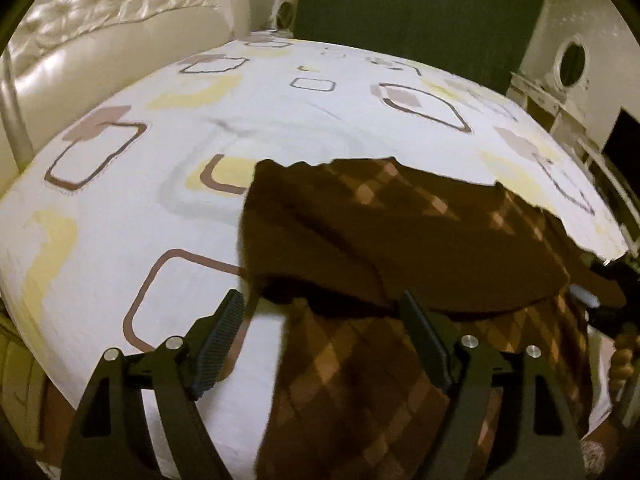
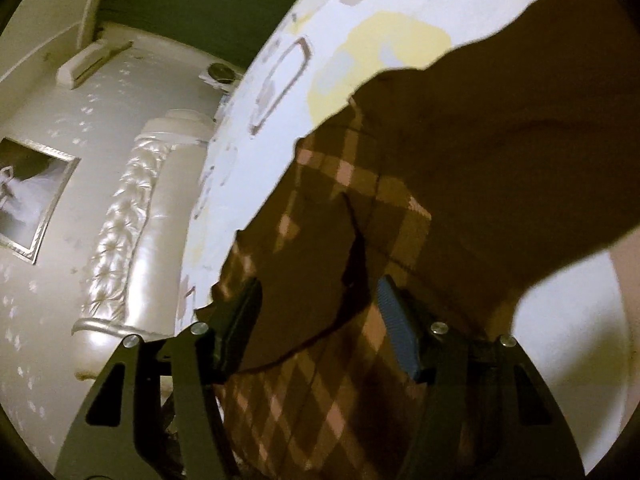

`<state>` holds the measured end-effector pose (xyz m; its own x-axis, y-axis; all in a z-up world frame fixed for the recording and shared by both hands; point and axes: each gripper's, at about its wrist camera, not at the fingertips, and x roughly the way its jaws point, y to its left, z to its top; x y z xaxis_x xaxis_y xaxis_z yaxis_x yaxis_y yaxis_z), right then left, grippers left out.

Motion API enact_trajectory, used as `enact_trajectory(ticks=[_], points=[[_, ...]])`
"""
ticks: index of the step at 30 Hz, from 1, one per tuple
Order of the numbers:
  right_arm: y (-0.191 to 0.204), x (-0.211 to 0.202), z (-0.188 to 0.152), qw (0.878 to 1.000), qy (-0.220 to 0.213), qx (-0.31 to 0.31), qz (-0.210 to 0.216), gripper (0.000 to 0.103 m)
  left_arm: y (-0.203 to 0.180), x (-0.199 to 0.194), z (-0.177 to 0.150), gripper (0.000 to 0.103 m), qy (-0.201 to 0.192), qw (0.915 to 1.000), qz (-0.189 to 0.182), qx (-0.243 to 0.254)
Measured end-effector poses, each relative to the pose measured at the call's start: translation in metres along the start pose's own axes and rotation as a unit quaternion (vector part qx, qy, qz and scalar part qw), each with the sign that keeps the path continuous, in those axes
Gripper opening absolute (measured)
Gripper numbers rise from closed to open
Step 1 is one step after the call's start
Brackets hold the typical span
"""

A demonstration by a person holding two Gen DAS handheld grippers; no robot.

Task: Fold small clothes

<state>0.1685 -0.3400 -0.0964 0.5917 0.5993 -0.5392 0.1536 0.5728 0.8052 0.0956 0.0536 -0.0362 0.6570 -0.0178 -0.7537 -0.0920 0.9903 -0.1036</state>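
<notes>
Covering most of both views, a bed point(image 1: 168, 216) is seen under a white sheet point(image 1: 280, 120) printed with brown outlined squares and pale yellow patches. A padded cream headboard point(image 1: 120, 20) is set along the bed's far left edge in the left wrist view, and the same headboard point(image 2: 132, 216) runs down the left side of the bed in the right wrist view. A dark green curtain point(image 1: 420, 4) hangs beyond the far end of the bed. A framed picture point(image 2: 36, 200) is fixed on the pale wall past the headboard.

A brown garment point(image 1: 400, 240) with a lighter checked pattern is spread on the sheet at the bed's near right part, with one dark plain layer folded over the checked layer. In the right wrist view the same garment point(image 2: 400, 208) fills the middle and right, its dark part lying toward the bed's far side.

The left gripper point(image 1: 324, 328) is held with its jaws spread wide above the garment's near left edge; one finger is over the bare sheet, the other over the cloth, and nothing is pinched. The right gripper point(image 2: 320, 316) is likewise spread, with checked cloth lying between its fingers; whether the pads touch the cloth cannot be told.
</notes>
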Motion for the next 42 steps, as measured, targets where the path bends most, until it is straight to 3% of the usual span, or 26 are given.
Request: enact_trajectory(ticks=[6, 11, 14, 16, 19, 26, 32, 37, 42], points=[[-0.002, 0.021, -0.001, 1.000, 0.004, 0.007, -0.008, 0.057, 0.017, 0.004, 0.003, 0.079, 0.007, 0.9998, 0.009, -0.017], [0.000, 0.027, -0.002, 1.000, 0.011, 0.001, -0.020, 0.043, 0.027, 0.007, 0.003, 0.079, 0.013, 0.9995, 0.015, -0.026], [-0.001, 0.029, -0.002, 1.000, 0.014, 0.001, -0.027, 0.030, 0.034, 0.005, 0.007, 0.079, 0.010, 0.9993, 0.017, -0.033], [-0.001, 0.031, -0.003, 0.999, 0.021, -0.002, -0.034, 0.016, 0.039, 0.003, 0.009, 0.079, 0.009, 0.9989, 0.017, -0.043], [0.000, 0.034, -0.004, 0.999, 0.026, -0.003, -0.037, 0.007, 0.046, 0.002, 0.012, 0.079, 0.009, 0.9982, 0.017, -0.057], [0.042, 0.027, 0.000, 0.999, 0.014, -0.044, -0.027, 0.005, 0.047, 0.002, 0.012, 0.079, 0.014, 0.9977, 0.008, -0.066], [0.088, -0.008, 0.016, 0.995, -0.028, -0.097, -0.005, 0.005, 0.039, 0.006, 0.008, 0.079, 0.020, 0.9985, 0.009, -0.050], [0.071, -0.032, 0.026, 0.995, -0.051, -0.085, -0.005, 0.005, 0.038, 0.011, 0.004, 0.079, 0.028, 0.9984, 0.008, -0.050], [0.028, -0.035, 0.030, 0.997, -0.051, -0.050, -0.028, 0.005, 0.033, 0.018, -0.002, 0.079, 0.038, 0.9983, 0.016, -0.040]])
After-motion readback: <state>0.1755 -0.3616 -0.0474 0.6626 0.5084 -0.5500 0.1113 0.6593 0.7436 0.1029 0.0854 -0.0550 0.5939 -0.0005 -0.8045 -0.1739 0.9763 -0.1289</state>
